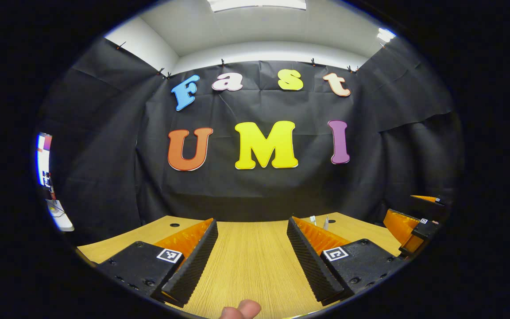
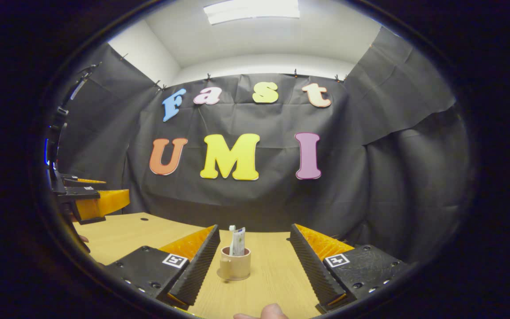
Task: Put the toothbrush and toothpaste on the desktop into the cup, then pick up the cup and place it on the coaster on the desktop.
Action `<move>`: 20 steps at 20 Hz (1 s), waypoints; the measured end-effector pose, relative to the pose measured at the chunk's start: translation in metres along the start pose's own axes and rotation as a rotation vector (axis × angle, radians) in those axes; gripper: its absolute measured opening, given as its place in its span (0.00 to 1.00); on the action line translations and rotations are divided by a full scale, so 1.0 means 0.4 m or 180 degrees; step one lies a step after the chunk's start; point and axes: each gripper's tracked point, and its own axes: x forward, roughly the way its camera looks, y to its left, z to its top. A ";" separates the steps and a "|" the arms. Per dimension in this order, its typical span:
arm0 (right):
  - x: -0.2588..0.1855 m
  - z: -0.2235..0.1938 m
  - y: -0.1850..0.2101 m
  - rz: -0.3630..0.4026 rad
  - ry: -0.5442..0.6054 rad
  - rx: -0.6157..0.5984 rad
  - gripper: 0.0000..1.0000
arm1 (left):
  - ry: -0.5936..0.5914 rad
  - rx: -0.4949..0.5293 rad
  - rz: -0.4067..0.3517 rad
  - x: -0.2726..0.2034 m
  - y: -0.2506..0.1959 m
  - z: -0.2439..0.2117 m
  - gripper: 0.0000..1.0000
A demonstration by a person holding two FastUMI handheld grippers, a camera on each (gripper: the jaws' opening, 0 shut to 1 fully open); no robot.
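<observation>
A: Starting nearest in the right gripper view, what do we have?

B: A fingertip (image 2: 268,312) at the bottom edge, then our right gripper (image 2: 255,261) with its jaws spread wide and nothing between them touching either finger. It has hold of nothing.

A: And just ahead of it?

B: The cup (image 2: 234,264) stands upright on the worktop (image 2: 277,274), in the gap between the two fingers, nearer the left finger but apart from it. We cannot tell whether a coaster lies under it. The toothpaste (image 2: 238,242) sticks up out of the cup, and beside it a thin pale tip shows, which we take for the toothbrush (image 2: 232,228) (too small to be sure).

A: Farther off?

B: Far to the left of our fingers, the other gripper shows at the edge of that view, over the worktop.

A: Now the left gripper view, again from near to far.

B: A fingertip (image 1: 241,309) at the bottom, then the left gripper (image 1: 253,250), jaws wide apart and empty, with bare worktop (image 1: 250,266) between them. Just past the right finger, two small pale tips (image 1: 319,220) poke up; the cup below them is hidden by that finger. Farther to the right, near the rim of the view, the right gripper (image 1: 414,221) hangs over the worktop, also apart.
</observation>
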 end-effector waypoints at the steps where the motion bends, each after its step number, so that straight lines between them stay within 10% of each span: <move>1: 0.001 -0.003 -0.001 -0.0009 0.0018 -0.0009 0.96 | 0.0036 -0.0008 0.0008 0.005 0.004 -0.010 0.99; 20: 0.016 -0.030 -0.012 -0.0074 0.0182 0.0010 0.96 | 0.0079 0.0104 -0.0042 0.020 0.002 -0.039 1.00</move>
